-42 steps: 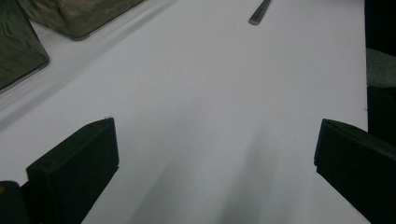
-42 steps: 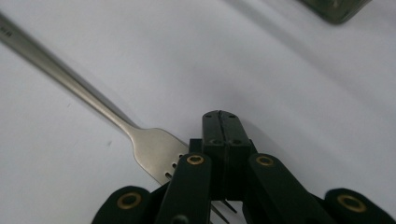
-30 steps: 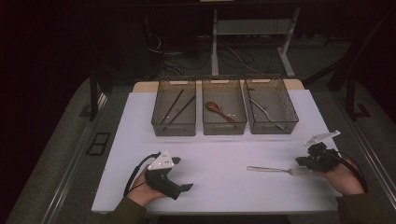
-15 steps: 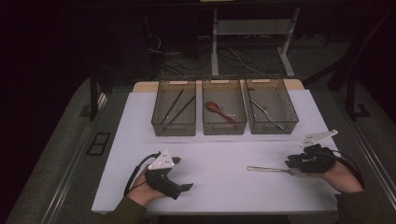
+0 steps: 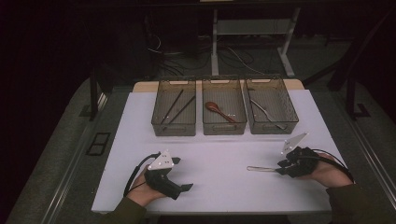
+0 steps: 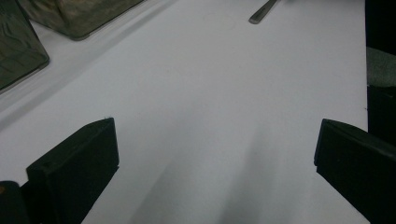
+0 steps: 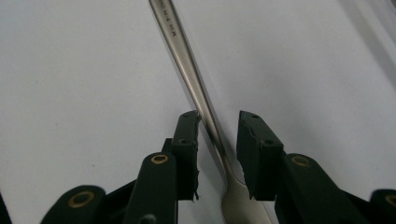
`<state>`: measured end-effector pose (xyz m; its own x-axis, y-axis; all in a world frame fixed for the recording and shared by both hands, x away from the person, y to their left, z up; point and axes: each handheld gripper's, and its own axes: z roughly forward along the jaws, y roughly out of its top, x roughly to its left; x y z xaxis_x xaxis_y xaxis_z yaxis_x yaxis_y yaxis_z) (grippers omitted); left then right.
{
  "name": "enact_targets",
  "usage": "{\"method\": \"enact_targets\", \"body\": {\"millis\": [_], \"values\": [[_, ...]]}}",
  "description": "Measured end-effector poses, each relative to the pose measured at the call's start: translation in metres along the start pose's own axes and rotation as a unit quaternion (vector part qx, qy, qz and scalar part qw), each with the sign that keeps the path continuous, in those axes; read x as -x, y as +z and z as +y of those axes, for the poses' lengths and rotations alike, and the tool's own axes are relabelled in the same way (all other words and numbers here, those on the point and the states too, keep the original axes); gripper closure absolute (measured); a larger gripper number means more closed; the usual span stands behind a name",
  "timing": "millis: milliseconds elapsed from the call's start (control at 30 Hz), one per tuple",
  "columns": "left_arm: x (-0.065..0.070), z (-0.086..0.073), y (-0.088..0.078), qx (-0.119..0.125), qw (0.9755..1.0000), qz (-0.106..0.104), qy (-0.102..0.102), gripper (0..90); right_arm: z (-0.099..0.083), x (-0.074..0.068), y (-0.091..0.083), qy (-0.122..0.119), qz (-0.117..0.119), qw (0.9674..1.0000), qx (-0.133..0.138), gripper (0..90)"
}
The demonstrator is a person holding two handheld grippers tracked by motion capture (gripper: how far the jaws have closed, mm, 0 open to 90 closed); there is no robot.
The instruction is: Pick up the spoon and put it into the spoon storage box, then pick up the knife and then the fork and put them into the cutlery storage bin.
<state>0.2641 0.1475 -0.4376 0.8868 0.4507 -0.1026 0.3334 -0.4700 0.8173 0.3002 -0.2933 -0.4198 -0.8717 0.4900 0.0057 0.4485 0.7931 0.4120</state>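
Observation:
A metal utensil [image 5: 260, 169] lies on the white table top [image 5: 215, 154] at the right front. Its handle [image 7: 187, 56] runs between the jaws of my right gripper [image 5: 281, 167], and the wider end lies under the jaws. These jaws [image 7: 218, 121] have just been opening; they stand a little apart around the handle with a gap on one side, not pressing it. My left gripper [image 5: 184, 187] rests on the table at the left front, its jaws [image 6: 215, 140] wide open with bare table between them. The utensil's handle tip [image 6: 261, 11] is far ahead of it.
Three mesh bins stand in a row at the back of the table. The left bin [image 5: 173, 133] holds dark sticks, the middle bin [image 5: 224, 132] a brown spoon [image 5: 218, 110], the right bin [image 5: 273, 129] a metal utensil. The person's forearms come in from the bottom.
My right gripper has slid left along the metal utensil, so that less of the handle shows beyond it. The left gripper has kept still.

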Motion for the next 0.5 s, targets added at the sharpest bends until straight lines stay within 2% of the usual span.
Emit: {"method": "enact_targets", "body": {"millis": [100,367,433,467,500], "values": [[-0.001,0.000,0.000,-0.003,1.0000,0.000,0.003,0.0,0.003,0.000,0.005,-0.025,0.001,0.9994,-0.024,70.3],[-0.001,-0.001,0.000,-0.004,1.0000,-0.001,0.000,0.0,0.014,0.001,0.010,-0.056,0.009,0.9961,-0.069,75.3],[-0.001,-0.001,0.001,-0.003,1.0000,-0.001,-0.001,0.0,0.017,-0.001,0.010,-0.052,0.015,0.9954,-0.079,76.8],[-0.001,-0.001,0.001,-0.003,1.0000,-0.001,-0.001,0.0,0.018,0.000,0.011,-0.064,0.011,0.9944,-0.084,77.5],[-0.001,-0.001,0.001,-0.003,1.0000,-0.001,-0.001,0.0,0.019,0.000,0.011,-0.056,0.018,0.9946,-0.086,78.4]]}}
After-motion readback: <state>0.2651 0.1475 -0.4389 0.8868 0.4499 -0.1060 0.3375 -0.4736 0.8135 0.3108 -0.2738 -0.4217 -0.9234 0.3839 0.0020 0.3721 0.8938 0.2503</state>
